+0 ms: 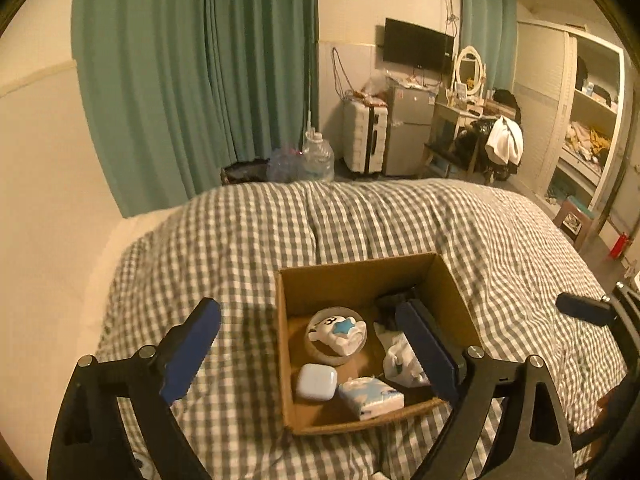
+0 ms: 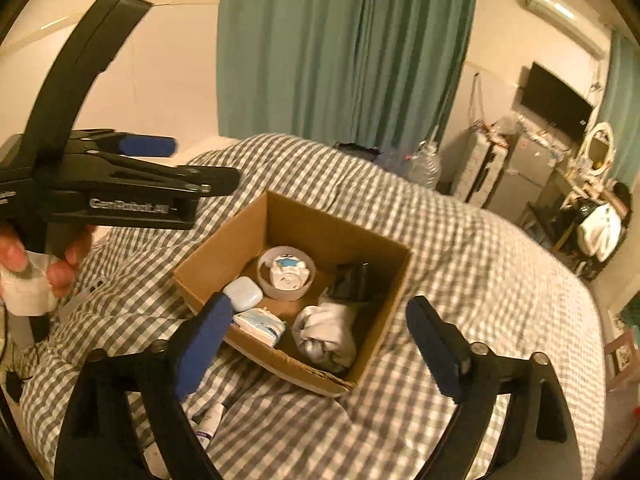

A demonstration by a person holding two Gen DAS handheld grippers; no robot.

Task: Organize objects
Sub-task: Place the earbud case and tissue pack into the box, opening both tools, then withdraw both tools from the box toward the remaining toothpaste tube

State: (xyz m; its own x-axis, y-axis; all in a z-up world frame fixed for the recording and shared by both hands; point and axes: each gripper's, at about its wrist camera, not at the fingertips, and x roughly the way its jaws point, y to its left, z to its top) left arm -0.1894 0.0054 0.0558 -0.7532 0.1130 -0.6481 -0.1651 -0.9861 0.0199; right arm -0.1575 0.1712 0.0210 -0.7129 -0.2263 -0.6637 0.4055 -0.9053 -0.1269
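An open brown cardboard box (image 2: 352,240) sits on the grey-and-white checked duvet (image 1: 400,216), already holding a round tin with a white and blue toy (image 2: 286,272), a pale rounded plastic case (image 2: 243,294), a blue-and-white tissue pack (image 2: 259,326), a bundle of white cloth (image 2: 324,332) and something dark. Both the left gripper (image 1: 310,354) and the right gripper (image 2: 320,346) hang above it, jaws spread wide and empty. A small white tube (image 2: 210,424) lies on the duvet just under the right gripper, likely the next pick: lower squarely, straddle its narrow width, close gently.
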